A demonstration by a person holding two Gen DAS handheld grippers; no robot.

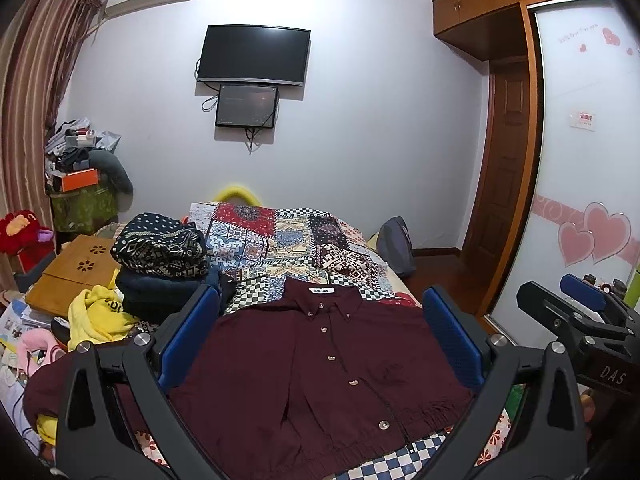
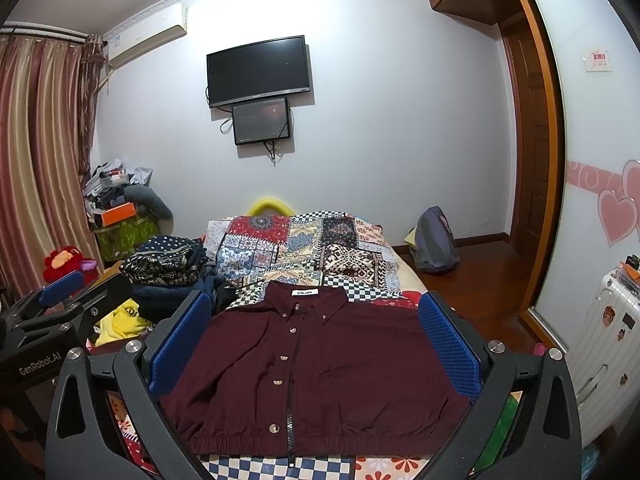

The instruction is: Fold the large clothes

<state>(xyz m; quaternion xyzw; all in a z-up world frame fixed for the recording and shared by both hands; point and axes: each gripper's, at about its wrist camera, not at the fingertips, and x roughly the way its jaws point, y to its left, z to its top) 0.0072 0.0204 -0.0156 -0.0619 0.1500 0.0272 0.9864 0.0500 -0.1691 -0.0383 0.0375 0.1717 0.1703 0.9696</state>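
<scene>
— Bedroom setting: what is recorded on the work surface?

— Patchwork bedspread [image 1: 280, 236] covers the bed. A maroon jacket [image 1: 320, 368] lies flat on it, front up, at lower centre of both frames, collar toward the far wall, elastic hem nearest the cameras.

— Position of the tools?

— Left gripper [image 1: 320, 344] hangs above the jacket with its blue pads spread wide, nothing between them; the garment's body shows in the gap. Right gripper [image 2: 316, 348] is likewise spread and empty over the same garment. In the left wrist view the right gripper sits at the right edge, beside the jacket's right side.

— Contact with the fabric?

— Cannot be determined from these views.

— Other items?

— Stack of folded clothes [image 1: 164, 264] at centre left, beyond the jacket's shoulder; a television [image 1: 254, 54] on the wall, upper centre.
</scene>
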